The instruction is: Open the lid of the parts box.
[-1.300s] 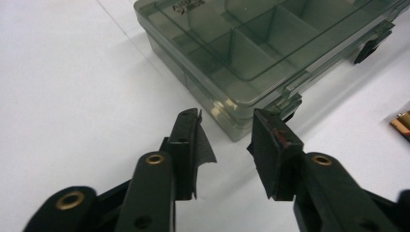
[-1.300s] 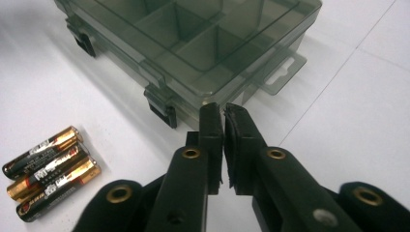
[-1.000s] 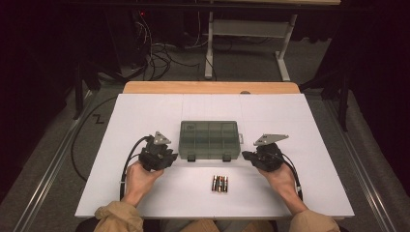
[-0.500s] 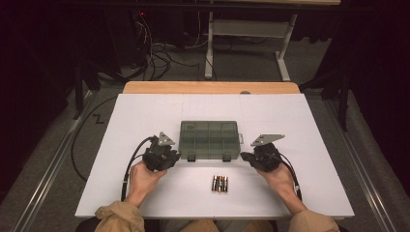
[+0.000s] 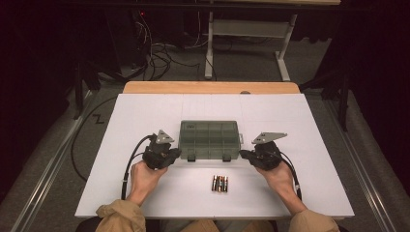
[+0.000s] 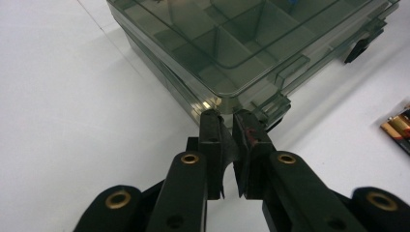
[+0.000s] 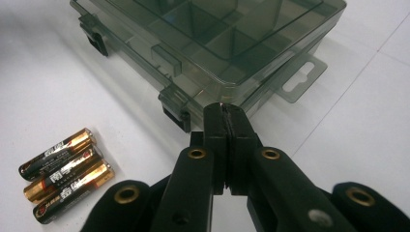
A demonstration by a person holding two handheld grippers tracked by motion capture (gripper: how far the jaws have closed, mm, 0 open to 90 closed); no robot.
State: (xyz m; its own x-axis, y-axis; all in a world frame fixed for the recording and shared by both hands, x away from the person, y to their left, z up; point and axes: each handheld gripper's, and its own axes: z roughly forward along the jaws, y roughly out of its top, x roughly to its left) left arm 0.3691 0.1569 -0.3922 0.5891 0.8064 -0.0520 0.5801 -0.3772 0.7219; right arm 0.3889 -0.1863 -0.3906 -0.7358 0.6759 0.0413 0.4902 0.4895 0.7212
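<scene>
At frame centre the closed box (image 5: 209, 139) sits between the left gripper (image 5: 175, 153), jaws nearly together on nothing at its lower-left corner, and the right gripper (image 5: 244, 154), jaws pressed together at its lower-right corner, batteries (image 5: 220, 183) just below.

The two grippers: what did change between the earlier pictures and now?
Both moved inward to the organizer box: the left gripper to its front-left corner, the right gripper to its front-right corner. Both jaws are closed or nearly so, gripping nothing. The box, lid shut, and the batteries stayed in place.
</scene>
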